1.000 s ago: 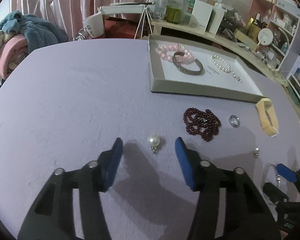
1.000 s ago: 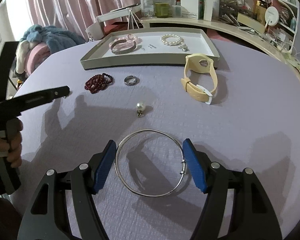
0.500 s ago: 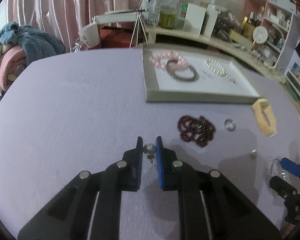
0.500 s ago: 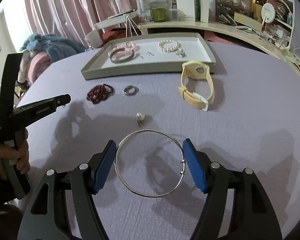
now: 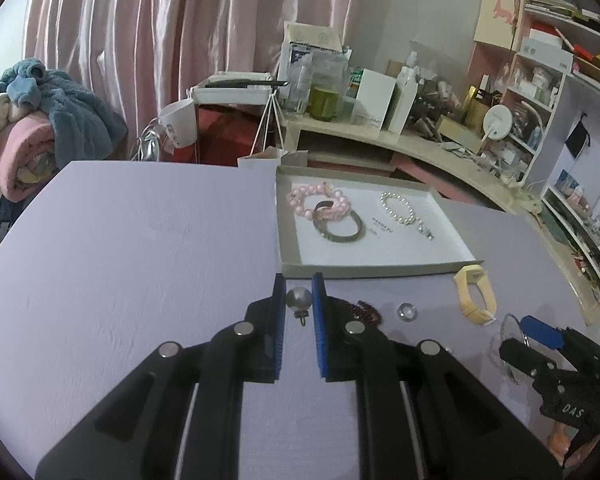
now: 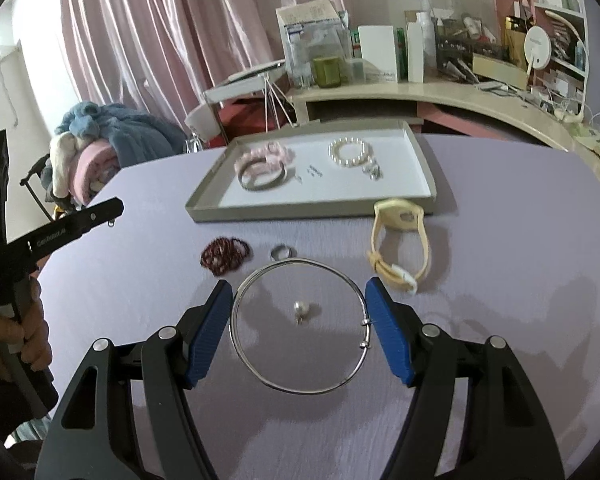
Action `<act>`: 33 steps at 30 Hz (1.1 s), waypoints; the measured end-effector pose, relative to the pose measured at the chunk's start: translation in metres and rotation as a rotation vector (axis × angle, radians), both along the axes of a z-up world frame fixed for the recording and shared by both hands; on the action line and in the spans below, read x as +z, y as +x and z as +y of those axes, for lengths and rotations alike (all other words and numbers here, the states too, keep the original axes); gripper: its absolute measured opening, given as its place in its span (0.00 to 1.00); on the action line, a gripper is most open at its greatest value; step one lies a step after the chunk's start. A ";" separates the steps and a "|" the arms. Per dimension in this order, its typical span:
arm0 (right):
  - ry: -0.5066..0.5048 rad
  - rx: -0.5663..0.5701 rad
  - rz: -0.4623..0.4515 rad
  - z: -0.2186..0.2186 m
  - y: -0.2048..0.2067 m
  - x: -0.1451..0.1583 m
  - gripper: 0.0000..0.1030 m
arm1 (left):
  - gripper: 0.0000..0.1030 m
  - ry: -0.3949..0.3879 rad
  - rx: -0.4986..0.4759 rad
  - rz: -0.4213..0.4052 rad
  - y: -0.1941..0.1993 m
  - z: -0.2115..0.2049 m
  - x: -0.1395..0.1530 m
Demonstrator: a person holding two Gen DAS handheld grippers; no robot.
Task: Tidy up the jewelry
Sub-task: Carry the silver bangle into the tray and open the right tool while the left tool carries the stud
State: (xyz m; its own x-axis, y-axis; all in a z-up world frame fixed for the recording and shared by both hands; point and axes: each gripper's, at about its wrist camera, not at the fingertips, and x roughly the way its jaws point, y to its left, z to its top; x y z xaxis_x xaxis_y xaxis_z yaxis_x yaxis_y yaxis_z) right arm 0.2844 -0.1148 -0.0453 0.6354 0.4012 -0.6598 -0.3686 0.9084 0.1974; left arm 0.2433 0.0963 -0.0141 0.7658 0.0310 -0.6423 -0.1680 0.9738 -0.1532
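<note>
pearl earring (image 5: pixel 299 298) pinched in left gripper (image 5: pixel 299 300), thin bangle (image 6: pixel 300 326) spanning right gripper (image 6: pixel 300 312) w/ grip unclear; next prob tray (image 5: pixel 364 270) drop.

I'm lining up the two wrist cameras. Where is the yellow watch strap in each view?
Left wrist: yellow watch strap at right, just past the grey tray's near right corner.
Right wrist: strap right of centre, against the tray's front wall.
Shared landmark: the grey tray.
</note>
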 end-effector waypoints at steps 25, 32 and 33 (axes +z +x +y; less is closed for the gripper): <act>-0.043 -0.044 -0.089 0.021 0.143 0.029 0.68 | 0.13 0.001 -0.036 -0.102 0.065 0.001 0.047; -0.071 -0.062 0.022 0.029 0.180 -0.008 0.68 | 0.13 0.013 -0.072 -0.099 0.096 -0.003 0.046; -0.072 -0.060 0.028 0.030 0.181 -0.010 0.68 | 0.13 0.013 -0.078 -0.096 0.100 -0.004 0.044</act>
State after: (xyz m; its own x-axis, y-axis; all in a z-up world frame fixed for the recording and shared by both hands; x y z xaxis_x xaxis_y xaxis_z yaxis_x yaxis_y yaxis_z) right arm 0.4658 -0.0853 -0.0554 0.6379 0.3137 -0.7033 -0.3080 0.9410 0.1404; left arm 0.3430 0.0919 0.0298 0.8241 -0.0231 -0.5660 -0.0771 0.9853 -0.1524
